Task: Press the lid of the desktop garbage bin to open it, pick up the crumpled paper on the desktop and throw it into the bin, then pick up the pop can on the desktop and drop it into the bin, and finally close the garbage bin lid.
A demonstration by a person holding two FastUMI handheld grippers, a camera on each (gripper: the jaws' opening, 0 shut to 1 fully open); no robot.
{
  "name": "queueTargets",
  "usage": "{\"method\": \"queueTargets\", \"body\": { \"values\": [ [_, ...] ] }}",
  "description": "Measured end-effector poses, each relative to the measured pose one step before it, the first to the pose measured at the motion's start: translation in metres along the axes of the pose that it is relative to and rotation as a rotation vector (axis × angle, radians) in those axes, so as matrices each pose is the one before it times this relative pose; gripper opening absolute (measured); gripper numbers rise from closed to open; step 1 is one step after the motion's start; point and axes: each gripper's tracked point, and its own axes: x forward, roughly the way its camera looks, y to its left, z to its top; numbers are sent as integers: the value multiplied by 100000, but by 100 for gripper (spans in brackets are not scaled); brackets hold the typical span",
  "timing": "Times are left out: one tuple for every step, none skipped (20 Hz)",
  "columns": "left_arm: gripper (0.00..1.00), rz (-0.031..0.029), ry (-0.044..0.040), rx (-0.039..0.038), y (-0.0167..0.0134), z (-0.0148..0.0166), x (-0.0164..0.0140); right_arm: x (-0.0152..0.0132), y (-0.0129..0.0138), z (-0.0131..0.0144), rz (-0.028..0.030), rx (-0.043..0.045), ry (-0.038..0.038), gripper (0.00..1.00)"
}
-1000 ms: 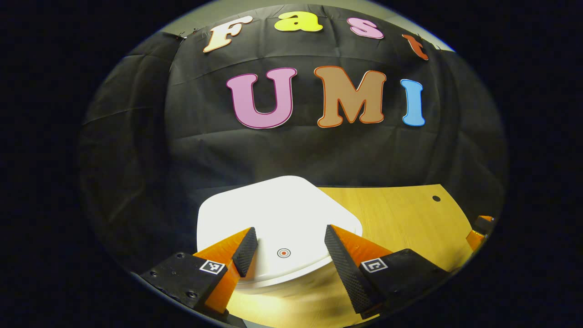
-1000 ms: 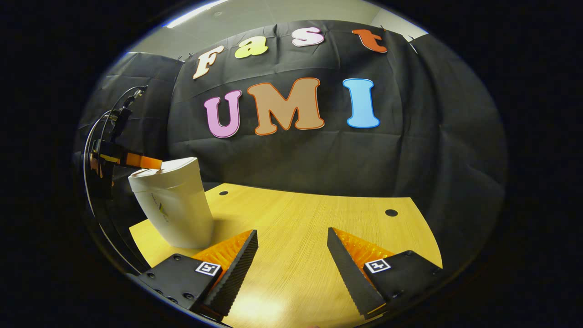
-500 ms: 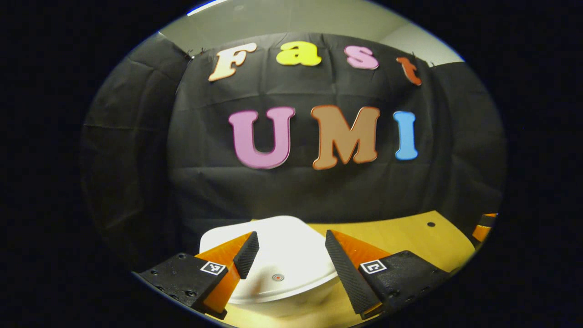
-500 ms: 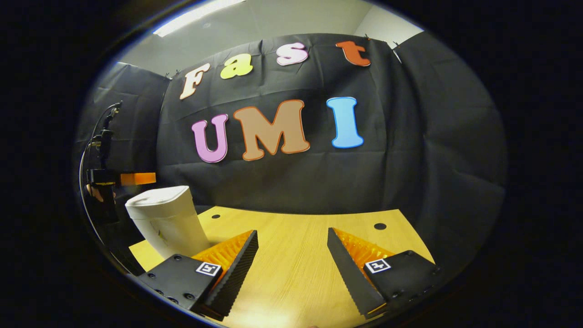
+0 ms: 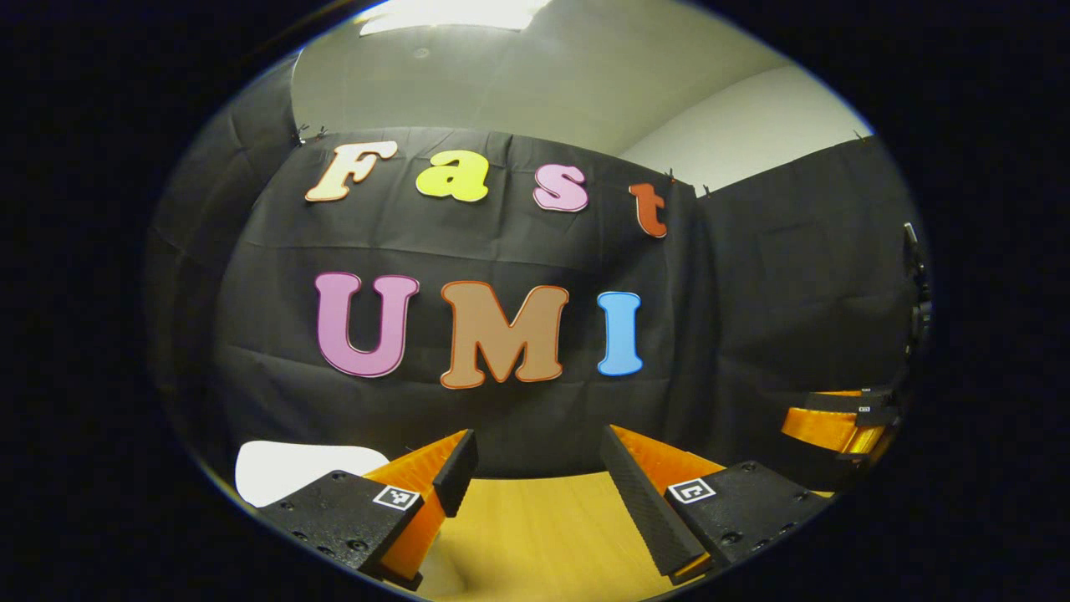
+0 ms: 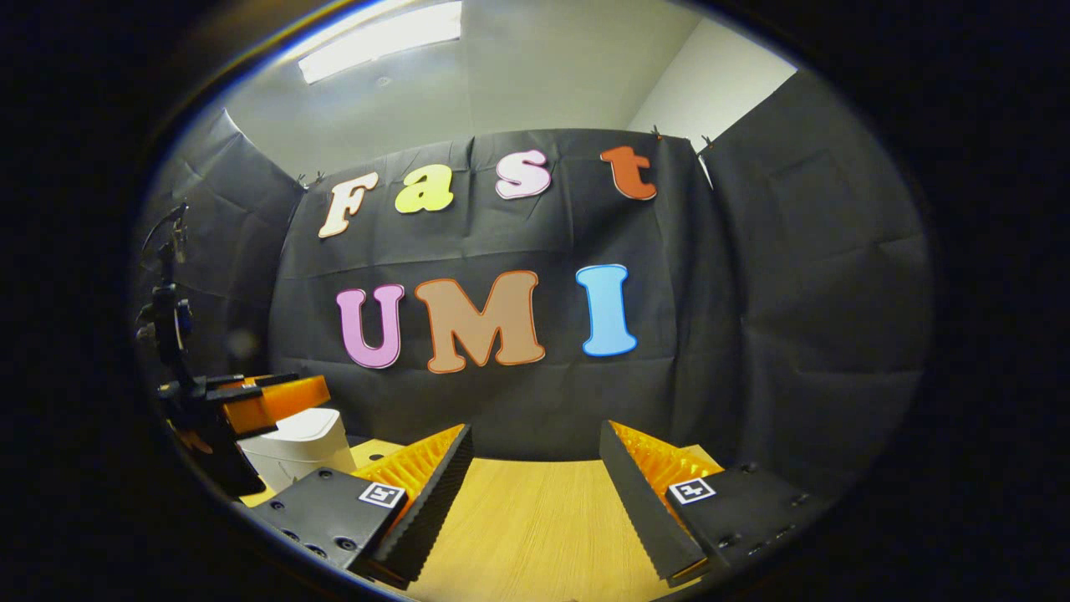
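Both cameras have tipped upward since a second ago, and the left gripper (image 5: 535, 472) has lifted off the white plastic desktop bin (image 5: 288, 468) – its closed lid now lies low and to the left of the spread, empty fingers. In the right gripper view the right gripper (image 6: 535, 468) also stands wide apart over the bare yellow wooden desktop (image 6: 535, 535), holding nothing. With the lid down, the task looks finished; the bin sits nearer the left gripper.
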Motion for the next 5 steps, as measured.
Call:
{"method": "queueTargets", "body": {
  "values": [
    [92,20,-194,-2422,-478,-339,-171,-309,338,-146,-85,829,-294,98],
    [92,130,210,-2790,-352,-484,-140,-196,222,-311,-343,734,287,98],
    [92,562,640,-2693,-202,-573,-154,-182,-50,-577,-954,521,677,98],
    [92,851,742,-2344,-54,-431,-75,-100,-34,-378,-741,116,433,98],
    [92,4,917,-1245,-65,-342,54,-53,37,-220,-392,-186,364,98]
  ]
}}
